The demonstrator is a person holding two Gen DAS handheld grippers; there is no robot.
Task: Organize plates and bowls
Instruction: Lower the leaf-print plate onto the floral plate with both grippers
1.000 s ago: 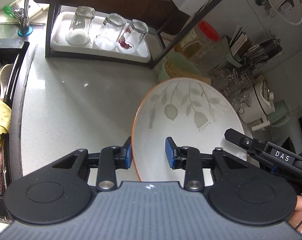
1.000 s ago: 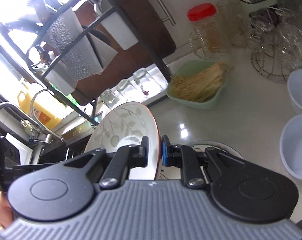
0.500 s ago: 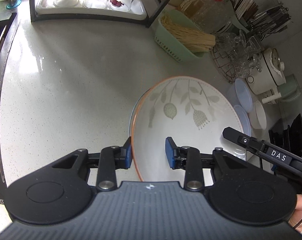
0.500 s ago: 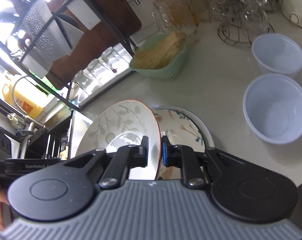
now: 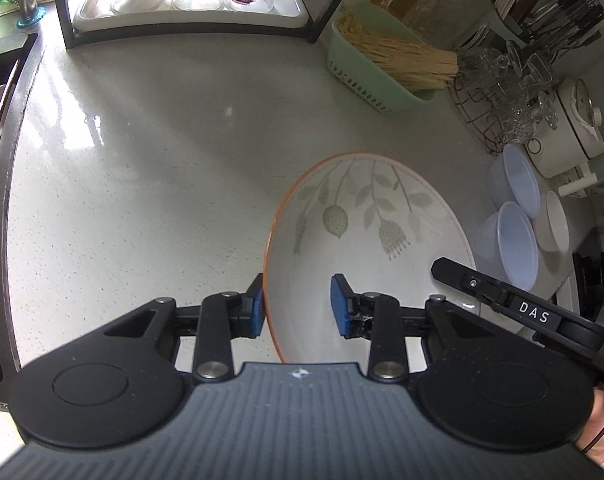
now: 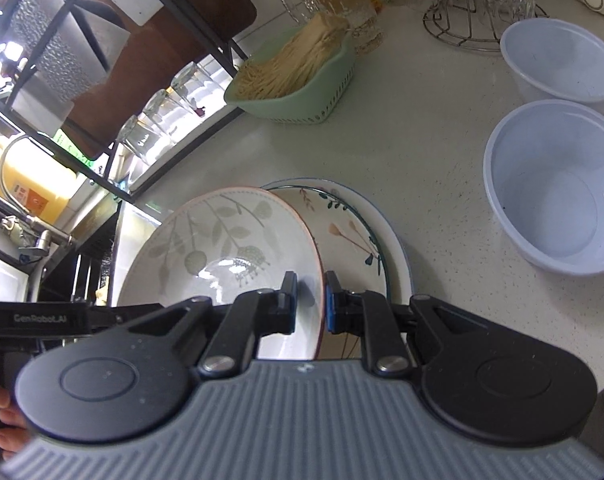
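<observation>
A deep white plate with an orange rim and a leaf pattern hangs tilted over the counter, held by both grippers. My left gripper is shut on its left rim, one blue pad outside and one inside. My right gripper is shut on the opposite rim of the plate; one of its fingers shows in the left wrist view. Just beneath and to the right lies a flowered plate on the counter, partly covered by the held plate. Two pale blue bowls stand to the right.
A green basket of straw-like sticks and a wire rack of glassware line the back. A black rack with a tray of upturned glasses stands at the back left. The sink edge runs along the left. A white bowl sits beside the blue ones.
Both grippers have come down toward the counter with the leaf plate between them. The flowered plate and the blue bowls now sit closer under the right gripper.
</observation>
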